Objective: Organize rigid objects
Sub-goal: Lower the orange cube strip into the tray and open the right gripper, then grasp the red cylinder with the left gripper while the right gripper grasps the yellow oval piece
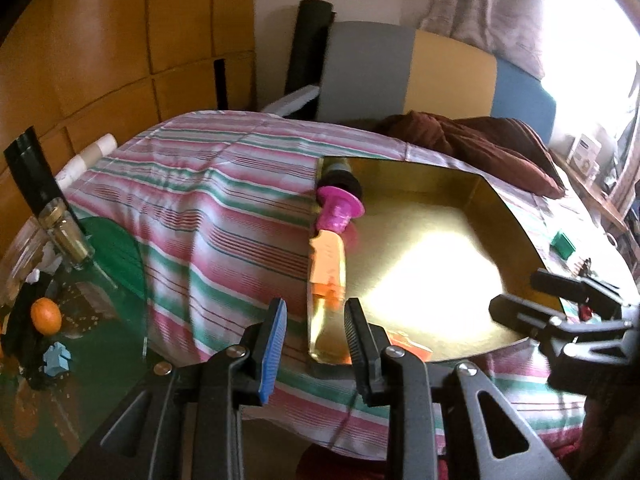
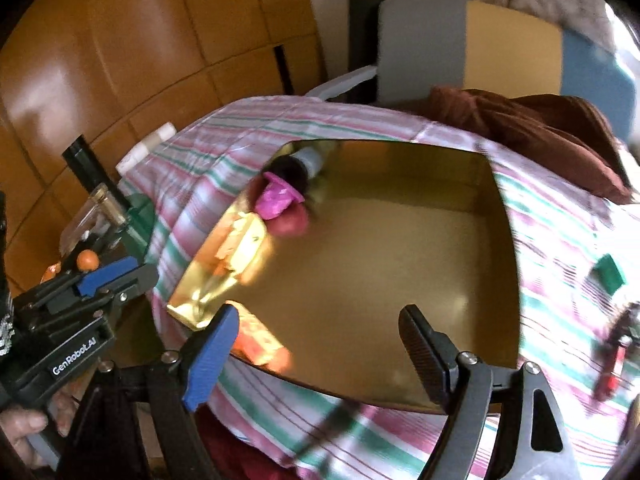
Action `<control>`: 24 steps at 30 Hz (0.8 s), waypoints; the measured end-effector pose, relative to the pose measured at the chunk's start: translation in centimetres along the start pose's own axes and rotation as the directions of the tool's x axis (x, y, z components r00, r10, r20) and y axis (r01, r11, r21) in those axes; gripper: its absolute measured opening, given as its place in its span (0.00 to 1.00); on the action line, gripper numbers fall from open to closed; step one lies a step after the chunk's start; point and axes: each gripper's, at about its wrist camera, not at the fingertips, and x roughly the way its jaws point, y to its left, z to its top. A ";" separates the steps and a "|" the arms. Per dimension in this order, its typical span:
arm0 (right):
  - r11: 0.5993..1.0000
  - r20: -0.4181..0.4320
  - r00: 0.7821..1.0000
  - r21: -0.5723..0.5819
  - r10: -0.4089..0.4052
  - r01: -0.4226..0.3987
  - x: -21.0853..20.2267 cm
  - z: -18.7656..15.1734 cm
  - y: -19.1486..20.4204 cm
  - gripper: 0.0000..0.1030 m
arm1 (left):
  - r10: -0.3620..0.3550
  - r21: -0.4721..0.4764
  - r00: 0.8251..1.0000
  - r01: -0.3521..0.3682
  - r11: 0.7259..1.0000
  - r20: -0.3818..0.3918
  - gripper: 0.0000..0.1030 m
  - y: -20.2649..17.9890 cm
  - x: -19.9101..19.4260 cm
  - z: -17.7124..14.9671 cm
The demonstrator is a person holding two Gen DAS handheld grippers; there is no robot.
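Left claw (image 1: 316,322): jaws close together, nothing between them
Right claw (image 2: 320,338): jaws wide apart, empty
Shiny gold tray (image 1: 452,204): on striped bedspread (image 1: 224,208)
Pink plastic spool (image 1: 340,210), orange block (image 1: 329,258): along tray's left wall

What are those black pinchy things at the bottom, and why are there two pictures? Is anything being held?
A person holds a pinching tool in each hand, and each tool carries a camera looking along its claw. One picture comes from the left claw, the other from the right claw. Both are open, holding nothing. Below them, a gold tray sits on a striped cloth. A pink toy and an orange toy lie along the tray's left wall. A green block rests on the cloth.
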 end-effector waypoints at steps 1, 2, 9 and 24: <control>1.000 0.009 1.000 0.007 -0.014 0.013 -0.5 -0.1 -0.7 0.83 | -0.007 0.005 1.000 0.007 1.000 -0.003 0.31 -0.2 0.0 0.0; 1.000 0.015 1.000 0.013 -0.026 0.026 -0.9 -0.2 -1.3 0.83 | -0.018 0.011 1.000 0.018 1.000 -0.005 0.31 -0.6 0.0 0.0; 0.989 0.043 0.993 0.110 -0.108 0.102 -4.9 -1.1 -7.4 0.83 | -0.074 0.063 0.997 0.076 0.995 -0.035 0.32 -3.4 0.2 0.2; 0.812 0.049 0.887 0.427 -0.460 0.398 -15.3 -4.9 -25.5 0.86 | -0.279 0.232 0.953 0.301 0.925 -0.120 0.31 -12.4 0.1 1.5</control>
